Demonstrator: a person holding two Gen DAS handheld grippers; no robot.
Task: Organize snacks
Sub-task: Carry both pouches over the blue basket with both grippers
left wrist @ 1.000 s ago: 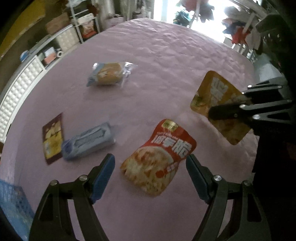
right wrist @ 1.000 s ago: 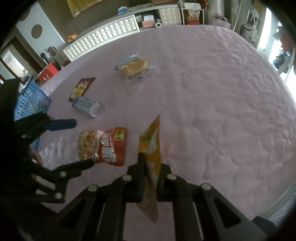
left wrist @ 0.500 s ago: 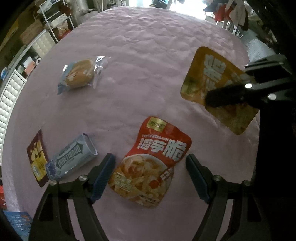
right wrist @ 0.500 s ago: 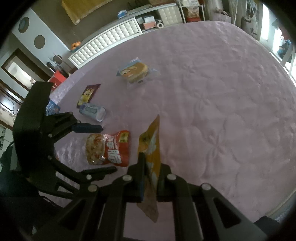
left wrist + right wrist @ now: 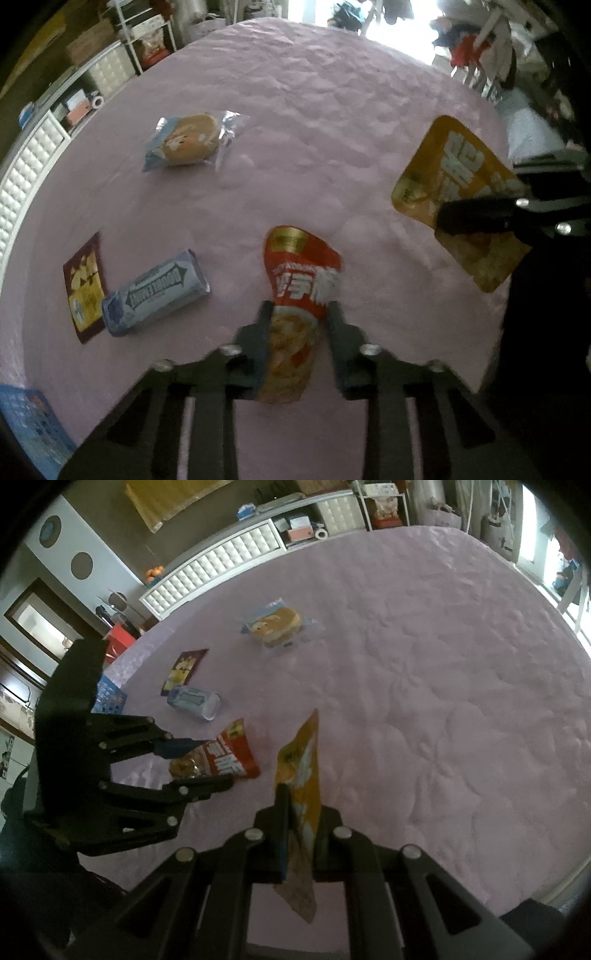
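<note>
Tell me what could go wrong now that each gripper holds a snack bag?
The left gripper pinches the crumpled red foil snack bag near its lower end, so the slick pouch may slip or its contents may get crushed. The flat yellow snack pouch hangs edge-on in the right gripper, close to the left one, so the two could bump.

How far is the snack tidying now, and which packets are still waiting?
Nothing looks put away yet. In hand: the right gripper is shut on the yellow packet, and the left gripper has closed on the red packet, which still lies on the pink cover. Left: the wrapped bun, the blue gum pack and the dark flat packet. The blue basket waits at the edge.
</note>
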